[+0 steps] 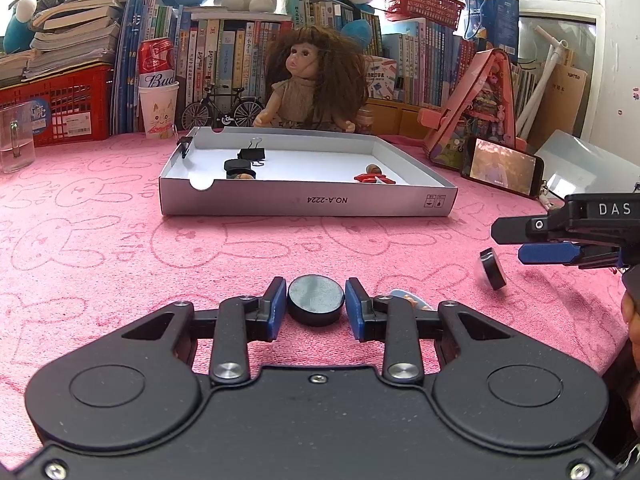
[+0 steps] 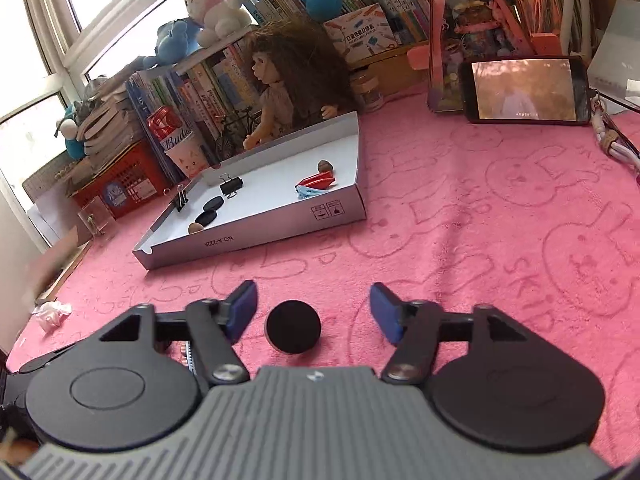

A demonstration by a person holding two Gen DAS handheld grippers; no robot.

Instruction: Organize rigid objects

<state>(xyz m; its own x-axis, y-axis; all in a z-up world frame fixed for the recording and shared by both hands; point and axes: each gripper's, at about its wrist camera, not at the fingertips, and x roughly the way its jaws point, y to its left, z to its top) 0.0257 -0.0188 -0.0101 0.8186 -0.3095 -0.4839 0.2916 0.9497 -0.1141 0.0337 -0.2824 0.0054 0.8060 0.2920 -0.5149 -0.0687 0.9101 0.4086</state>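
Observation:
A black round disc (image 1: pixel 316 300) sits between the blue pads of my left gripper (image 1: pixel 316 306), which is shut on it, low over the pink cloth. A second black disc (image 2: pixel 294 326) lies between the wide-apart fingers of my right gripper (image 2: pixel 312 300), touching neither pad. In the left wrist view this second disc (image 1: pixel 492 270) is tilted on its edge and blurred, just below the right gripper (image 1: pixel 516 244). Ahead stands the white box lid (image 1: pixel 308 200) holding binder clips (image 1: pixel 252 154), black discs (image 2: pixel 210 204) and a red clip (image 2: pixel 316 180).
A doll (image 1: pixel 312 80) sits behind the lid in front of rows of books. A phone (image 2: pixel 526 90) leans at the right, a glass mug (image 1: pixel 16 136) and a red basket (image 1: pixel 60 108) stand at the left. A small pale object (image 1: pixel 404 298) lies beside my left gripper.

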